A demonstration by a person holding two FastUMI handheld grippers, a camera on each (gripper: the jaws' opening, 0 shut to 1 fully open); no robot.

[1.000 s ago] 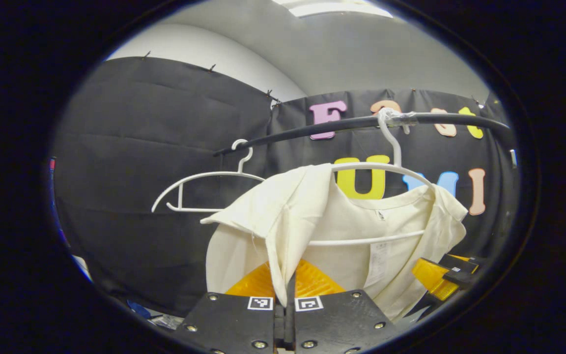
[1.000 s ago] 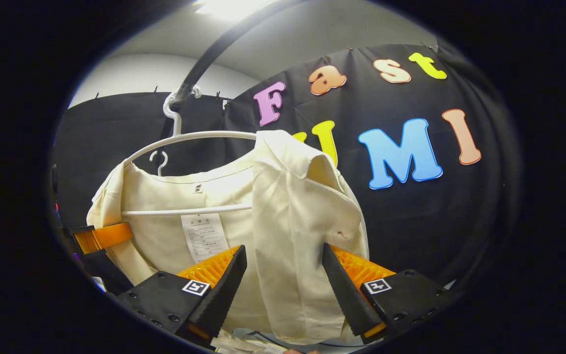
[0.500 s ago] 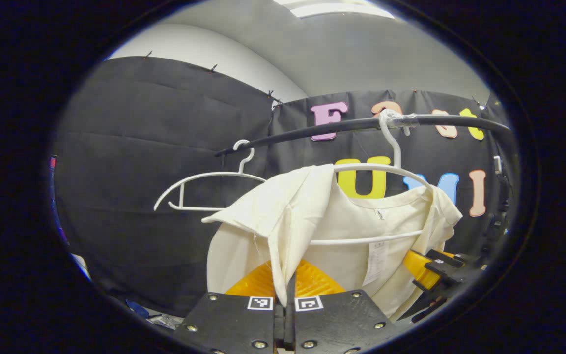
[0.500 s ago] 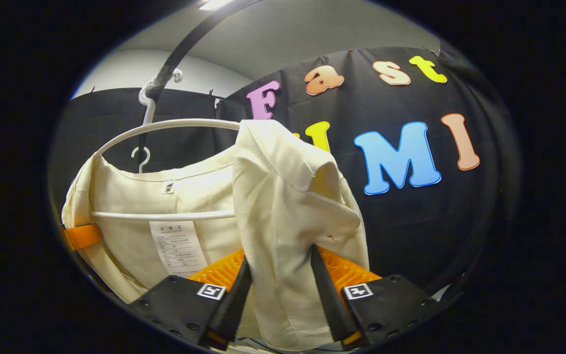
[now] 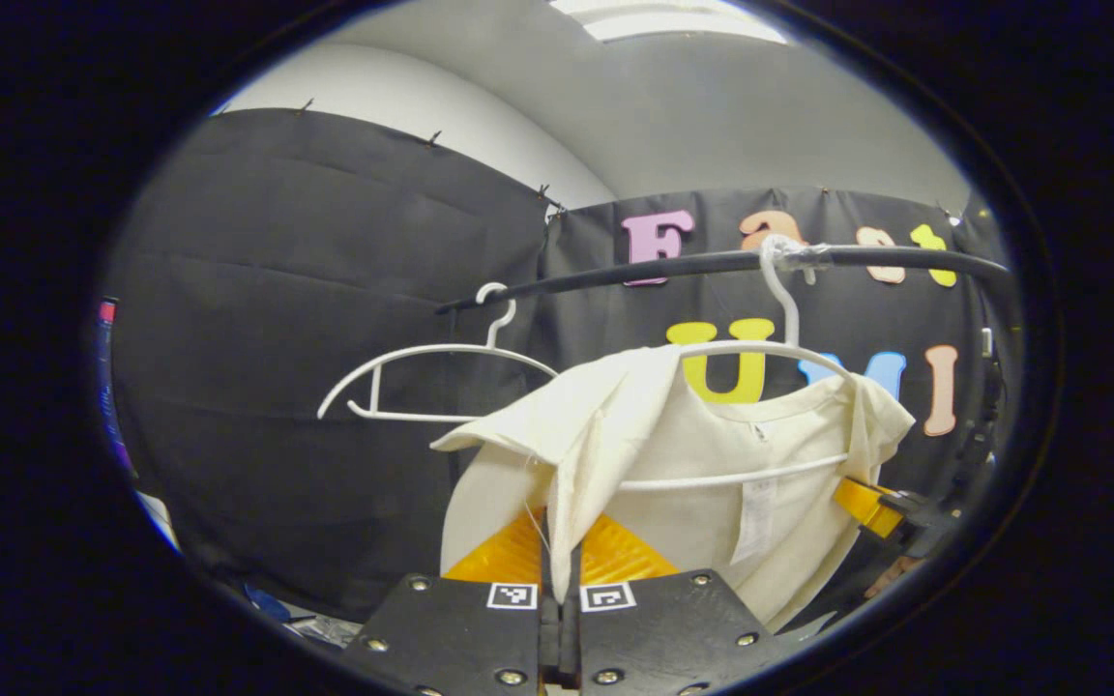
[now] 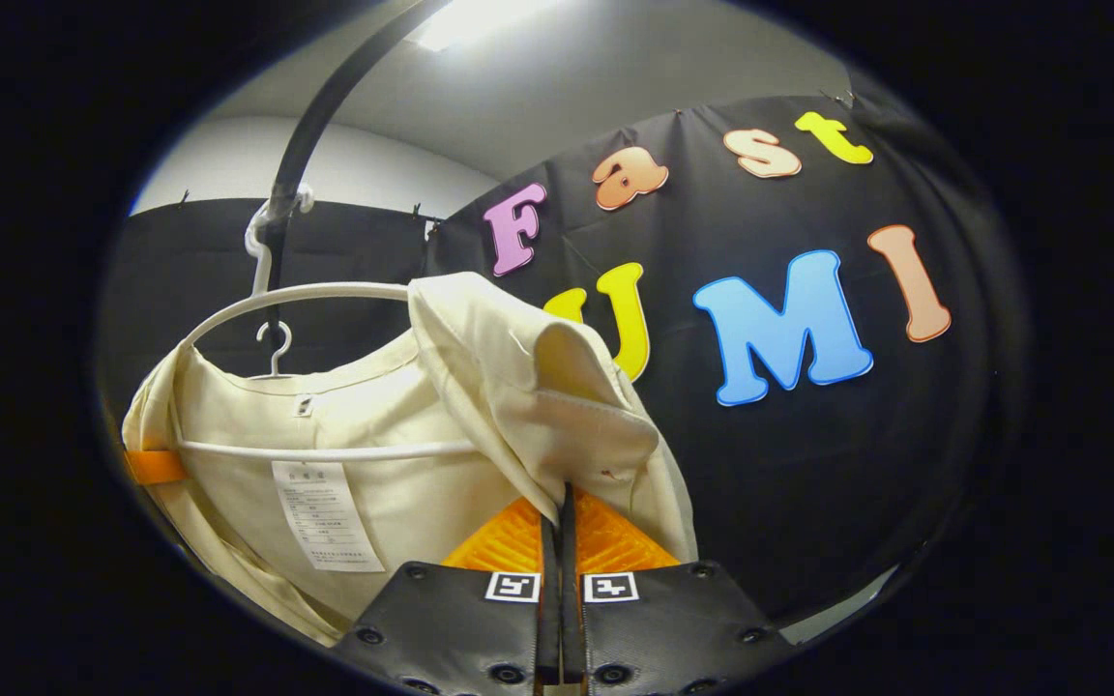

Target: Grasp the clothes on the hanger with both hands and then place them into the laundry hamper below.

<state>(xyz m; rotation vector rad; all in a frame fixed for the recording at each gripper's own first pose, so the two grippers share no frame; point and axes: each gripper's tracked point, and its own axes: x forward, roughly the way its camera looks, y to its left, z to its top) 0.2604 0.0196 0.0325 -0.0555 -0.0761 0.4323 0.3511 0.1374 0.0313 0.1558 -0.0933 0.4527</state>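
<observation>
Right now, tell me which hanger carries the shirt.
The nearer hanger, taped to the rail, carries the shirt; the farther hanger hangs bare.

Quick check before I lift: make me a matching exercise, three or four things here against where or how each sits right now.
Things:
1. cream shirt
2. empty hanger
3. rail
4. right gripper

States:
A. bare, beside the loaded hanger
B. carries both hooks
C. draped on a hanger, pinched at both sides
D. shut on cloth

Pairs: 1-C, 2-A, 3-B, 4-D
</observation>
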